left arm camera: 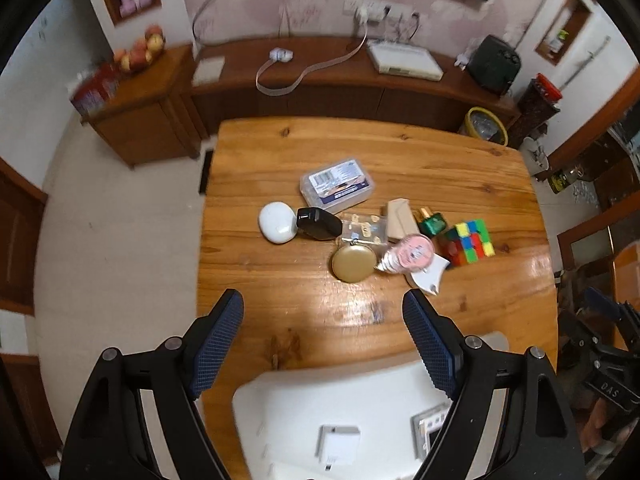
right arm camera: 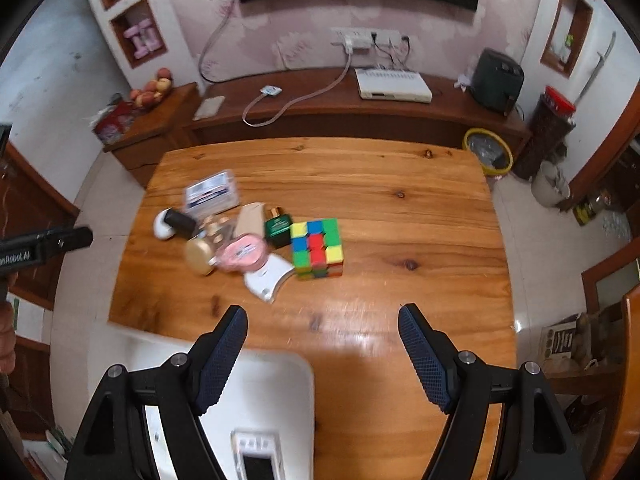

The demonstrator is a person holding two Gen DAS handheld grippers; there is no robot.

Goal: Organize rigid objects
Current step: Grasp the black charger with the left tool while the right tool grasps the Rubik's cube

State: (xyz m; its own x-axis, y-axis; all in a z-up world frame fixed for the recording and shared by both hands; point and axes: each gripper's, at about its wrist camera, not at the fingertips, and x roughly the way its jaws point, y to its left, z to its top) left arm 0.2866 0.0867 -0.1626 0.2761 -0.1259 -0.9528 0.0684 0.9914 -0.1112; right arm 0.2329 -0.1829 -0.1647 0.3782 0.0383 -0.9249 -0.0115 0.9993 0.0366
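Both the left gripper (left arm camera: 323, 312) and the right gripper (right arm camera: 322, 326) hang wide open and empty above the near end of a wooden table (right arm camera: 400, 208). A white tray (left arm camera: 360, 400) below them already holds a few small items. Most work seems left: a puzzle cube (right arm camera: 318, 249), green bottle (right arm camera: 277, 228), gold tin (left arm camera: 353, 263) and other clutter sit bunched mid-table.

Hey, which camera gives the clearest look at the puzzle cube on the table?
The right wrist view: the puzzle cube sits near centre, its top face and front edge plain. In the left wrist view the cube lies off to the right, further from centre.
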